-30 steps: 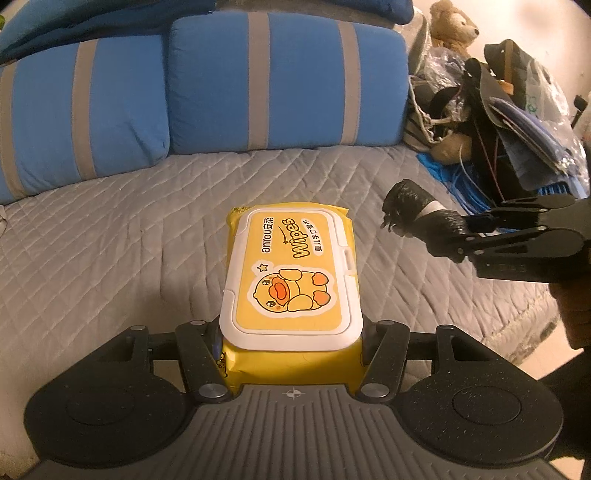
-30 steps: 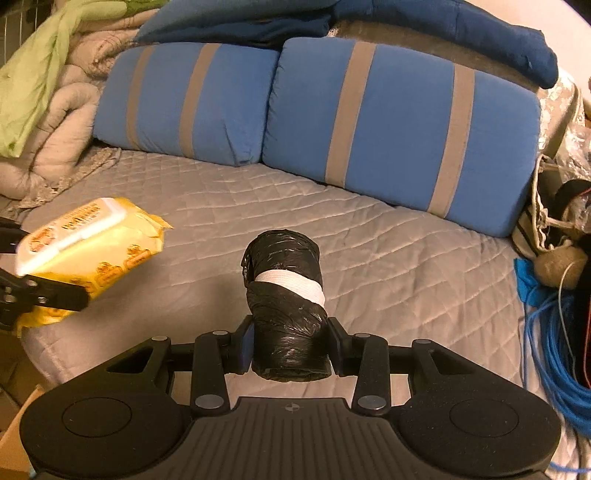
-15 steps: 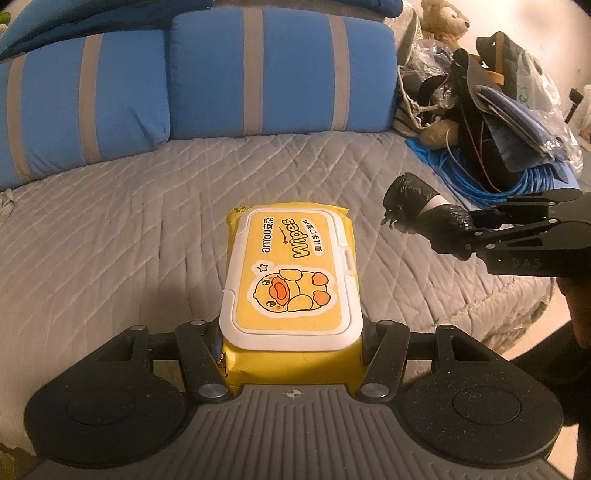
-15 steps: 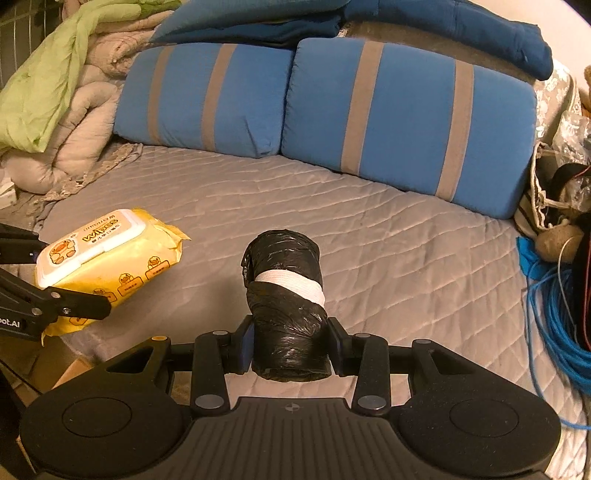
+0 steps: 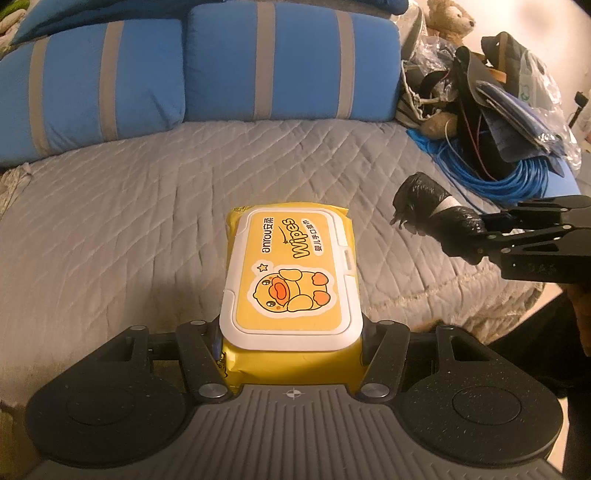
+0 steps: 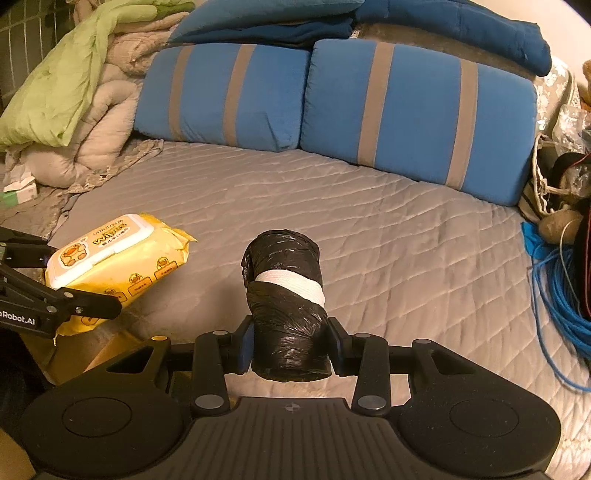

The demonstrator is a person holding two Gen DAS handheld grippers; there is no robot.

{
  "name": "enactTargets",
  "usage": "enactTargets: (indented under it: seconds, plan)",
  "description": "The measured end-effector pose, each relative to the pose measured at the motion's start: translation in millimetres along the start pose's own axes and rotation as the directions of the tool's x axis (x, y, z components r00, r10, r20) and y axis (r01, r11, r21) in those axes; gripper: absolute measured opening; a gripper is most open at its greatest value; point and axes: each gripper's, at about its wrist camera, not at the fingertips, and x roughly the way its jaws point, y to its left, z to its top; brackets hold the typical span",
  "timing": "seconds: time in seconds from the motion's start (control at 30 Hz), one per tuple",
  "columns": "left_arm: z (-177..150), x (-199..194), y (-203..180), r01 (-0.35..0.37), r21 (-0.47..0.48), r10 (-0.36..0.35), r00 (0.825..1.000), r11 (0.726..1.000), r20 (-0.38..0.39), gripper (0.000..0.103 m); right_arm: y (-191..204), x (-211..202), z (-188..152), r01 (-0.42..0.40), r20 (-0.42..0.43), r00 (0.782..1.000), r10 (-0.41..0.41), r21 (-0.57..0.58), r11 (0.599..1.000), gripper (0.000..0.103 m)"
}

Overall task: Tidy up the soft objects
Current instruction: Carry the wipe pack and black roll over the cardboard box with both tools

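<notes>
Left gripper (image 5: 291, 343) clamped on wipes pack (image 5: 291, 273); right gripper (image 6: 290, 347) clamped on black bag roll (image 6: 286, 295). Both carried above grey bedspread (image 5: 122, 221), near 2 blue pillows (image 6: 417, 114). Likely midway: 2 items lifted, neither set down.

Counts on and around the grey quilted bed (image 6: 369, 229)

There were two blue cushions with grey stripes (image 6: 417, 110), one yellow pack of duck-print wipes (image 5: 288, 277), one black plastic roll with a white band (image 6: 286, 299), one coil of blue cable (image 5: 491, 181), one brown teddy bear (image 5: 448, 18) and two black grippers (image 5: 291, 354).
</notes>
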Motion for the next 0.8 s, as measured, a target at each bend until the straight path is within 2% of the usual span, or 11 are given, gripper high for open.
enactTargets:
  seconds: [0.5,0.57,0.63,0.7,0.8]
  plan:
    - [-40.5,-21.2,-14.0,0.033,-0.019,-0.035,0.992,0.999,-0.122,0.059,20.1,-32.0,-24.0,-0.02,-0.008,1.0,0.021,0.05,0.999,0.042]
    - [-44.0,-16.8,-15.6,0.039,-0.025,-0.043,0.982,0.999,-0.181,0.061,23.5,-34.8,-26.6,-0.025,-0.017,1.0,0.025,0.048,0.999,0.042]
    - [-48.3,-7.6,-16.4,0.04,-0.027,-0.046,0.964,0.999,-0.261,0.062,26.1,-36.4,-28.8,-0.031,-0.027,0.999,0.032,0.047,0.998,0.042]
    - [-52.4,-3.4,-18.2,0.022,-0.016,-0.026,0.953,1.0,-0.303,0.067,30.4,-38.7,-31.0,-0.033,-0.032,0.999,0.034,0.043,0.999,0.043]
    - [-50.6,-12.6,-16.5,0.018,-0.023,-0.023,0.965,1.0,-0.262,0.074,35.3,-40.8,-33.7,-0.036,-0.04,0.998,0.038,0.039,0.999,0.043]
